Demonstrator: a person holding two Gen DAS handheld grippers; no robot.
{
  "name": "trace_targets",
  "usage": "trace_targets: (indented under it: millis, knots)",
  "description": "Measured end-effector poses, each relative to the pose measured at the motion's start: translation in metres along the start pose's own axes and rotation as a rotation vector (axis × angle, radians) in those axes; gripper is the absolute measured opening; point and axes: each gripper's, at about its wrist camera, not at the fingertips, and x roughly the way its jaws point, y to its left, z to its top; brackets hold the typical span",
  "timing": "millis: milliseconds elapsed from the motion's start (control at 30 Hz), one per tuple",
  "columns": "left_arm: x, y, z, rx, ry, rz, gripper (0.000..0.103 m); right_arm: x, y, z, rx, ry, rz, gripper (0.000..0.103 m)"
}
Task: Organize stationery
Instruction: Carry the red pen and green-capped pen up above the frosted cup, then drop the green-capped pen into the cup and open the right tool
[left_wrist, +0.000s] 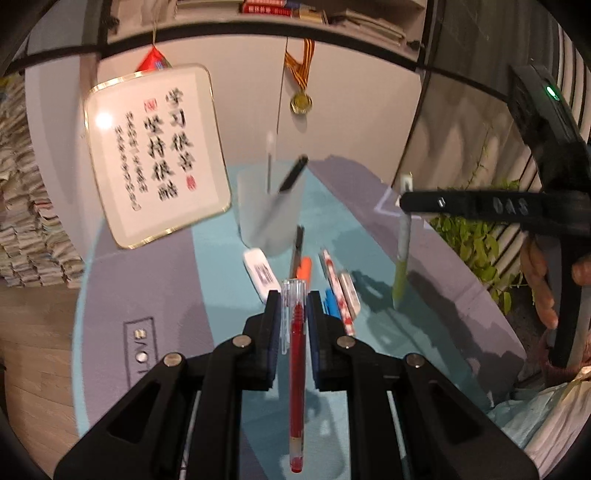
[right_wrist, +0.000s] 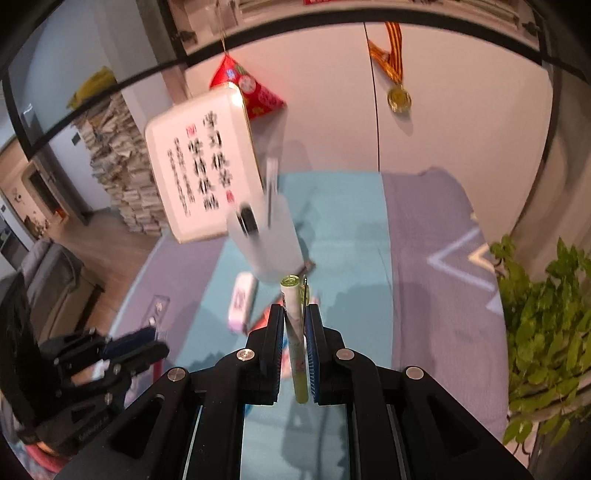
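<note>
In the left wrist view the left tongs are clenched on a slim red gel pen with a clear cap, which runs down the centre of the frame from the fingertips toward the bottom edge, capped end forward. The right tongs grip a pale green pen with a printed barrel, its round end pointing toward the frosted translucent pen cup that stands just above centre on the desk's teal and grey mat. The cup already holds a black marker and a thin clear-ended pen. Loose items lie on the mat below the cup in the left view: a white eraser, an orange marker, a red-and-white patterned pen and a blue pen. Both held pens look light, stiff and smooth, so they could probably slip or swivel between the pads; a hold near mid-barrel, as here, should keep them balanced. The cup looks light as well and might tip if a pen strikes its rim, so each pen likely needs to go in steeply, tip down.
</note>
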Motion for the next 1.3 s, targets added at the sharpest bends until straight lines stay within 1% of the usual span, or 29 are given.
trace_targets:
  millis: [67,167,300,467,600,767,900,1100,1300]
  knots:
    - [-0.005,-0.001,0.002,0.008,-0.015,0.006,0.012,-0.005,0.005,0.015,-0.006,-0.036,-0.009,0.012]
    - [-0.009,0.002,0.003,0.010,-0.029,0.019,0.012,-0.010,0.012,0.039,-0.012,-0.078,0.006,0.012]
    - [-0.012,0.008,0.004,0.011,-0.042,0.047,0.012,-0.008,0.022,0.076,-0.017,-0.149,-0.014,0.012]
    - [-0.017,0.017,0.009,0.010,-0.073,0.097,0.012,0.004,0.034,0.108,-0.012,-0.200,-0.016,0.012]
    - [-0.018,0.026,0.013,0.003,-0.086,0.132,0.012,0.020,0.034,0.121,0.012,-0.205,-0.011,0.012]
    - [-0.015,0.032,0.016,-0.007,-0.091,0.145,0.012,0.039,0.030,0.123,0.039,-0.202,-0.005,0.012]
    - [-0.014,0.033,0.018,-0.015,-0.102,0.144,0.012,0.052,0.030,0.122,0.024,-0.185,-0.019,0.012]
    - [-0.012,0.035,0.019,-0.030,-0.108,0.142,0.012,0.065,0.027,0.113,0.026,-0.154,-0.019,0.012]
    - [-0.008,0.037,0.020,-0.044,-0.100,0.141,0.012,0.077,0.026,0.099,0.031,-0.106,0.000,0.012]
